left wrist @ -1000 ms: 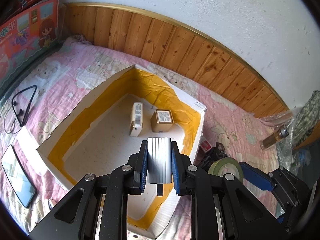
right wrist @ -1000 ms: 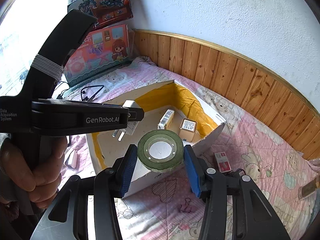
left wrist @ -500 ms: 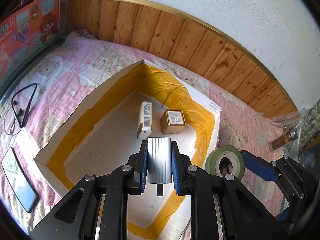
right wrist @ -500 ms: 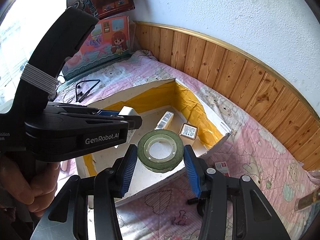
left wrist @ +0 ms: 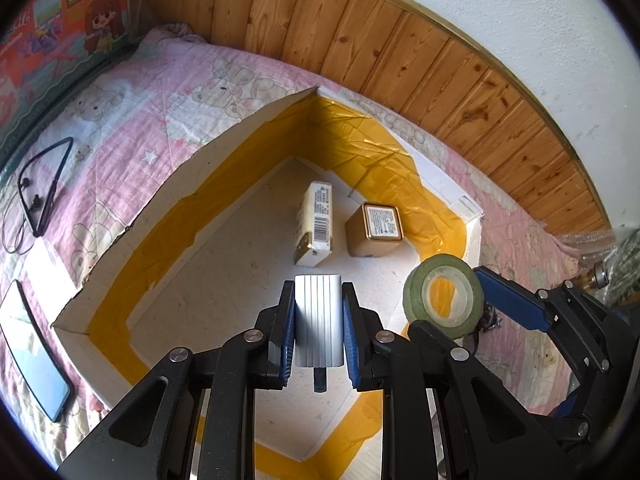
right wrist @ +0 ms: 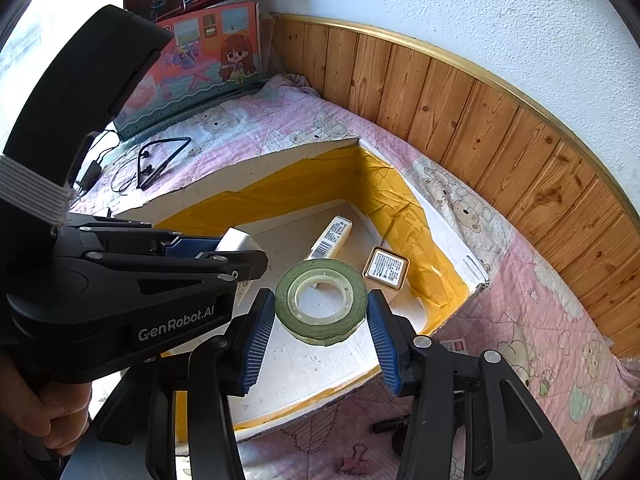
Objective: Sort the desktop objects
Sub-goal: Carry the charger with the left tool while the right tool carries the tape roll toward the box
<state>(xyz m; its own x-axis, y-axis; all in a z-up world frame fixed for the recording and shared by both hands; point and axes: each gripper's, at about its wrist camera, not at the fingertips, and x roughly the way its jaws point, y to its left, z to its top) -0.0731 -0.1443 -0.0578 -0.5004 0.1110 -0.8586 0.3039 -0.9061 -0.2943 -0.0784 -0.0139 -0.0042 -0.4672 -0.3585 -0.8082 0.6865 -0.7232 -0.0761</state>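
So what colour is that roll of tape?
Green, with a clear core: tape roll, best in the right wrist view.

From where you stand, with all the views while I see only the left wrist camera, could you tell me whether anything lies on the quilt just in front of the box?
Observer: Yes. A pink binder clip lies on the quilt below the box's near wall.
Operator: Thank you. Is anything else down there?
Observer: A small red and white packet lies by the box's right near corner, partly behind the right gripper.
Operator: And how does the tape sit in that gripper?
Observer: The green tape roll lies flat between the blue pads, its hole facing up, above the box floor.
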